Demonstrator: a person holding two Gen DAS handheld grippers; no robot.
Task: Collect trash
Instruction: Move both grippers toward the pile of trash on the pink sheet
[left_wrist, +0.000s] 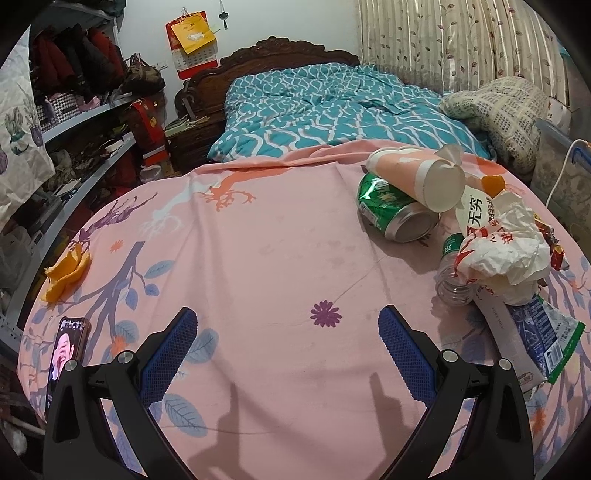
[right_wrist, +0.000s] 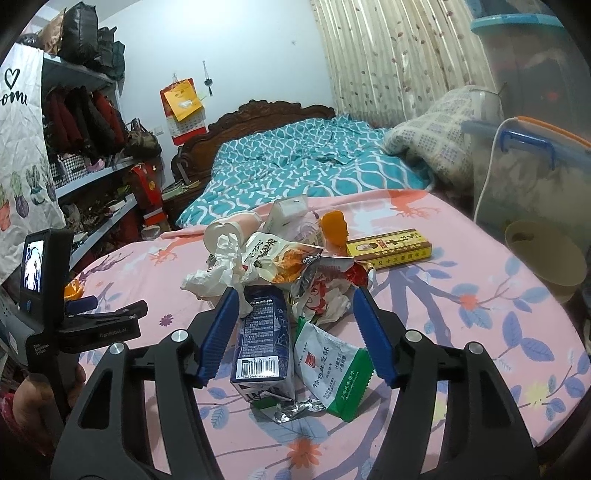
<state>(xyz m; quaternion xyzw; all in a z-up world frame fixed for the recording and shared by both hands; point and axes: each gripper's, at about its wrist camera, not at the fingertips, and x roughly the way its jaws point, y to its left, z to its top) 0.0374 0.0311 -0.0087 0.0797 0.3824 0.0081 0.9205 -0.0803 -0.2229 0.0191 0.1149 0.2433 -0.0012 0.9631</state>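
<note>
I have the right gripper (right_wrist: 295, 325) hanging over the near end of the trash heap with its jaws spread wide and nothing in them, and the blue carton (right_wrist: 262, 339) lies between them, close to the left finger (right_wrist: 218, 332) and well clear of the right one. The trash itself sits bunched on the pink sheet (right_wrist: 461, 332): the carton nearest me, a green and white packet (right_wrist: 338, 373) just right of it, crumpled paper (right_wrist: 218, 273) and a snack bag (right_wrist: 277, 262) behind, a yellow box (right_wrist: 389, 249) further right, and an orange peel (left_wrist: 66, 273) alone, well apart at the far left. I judge the step in hand to be taking the carton, so I would shift a little left to centre it, drop the jaws until the pads straddle its long sides, and close across the narrow width, since a thin carton may buckle under a hard squeeze. The foil scrap (right_wrist: 295, 408) at its near end could snag, so I would lift straight up. My left gripper (left_wrist: 288, 350) is also released and empty, over bare sheet left of the green can (left_wrist: 395, 210), ready to work that side. I see no bin in either view.
</note>
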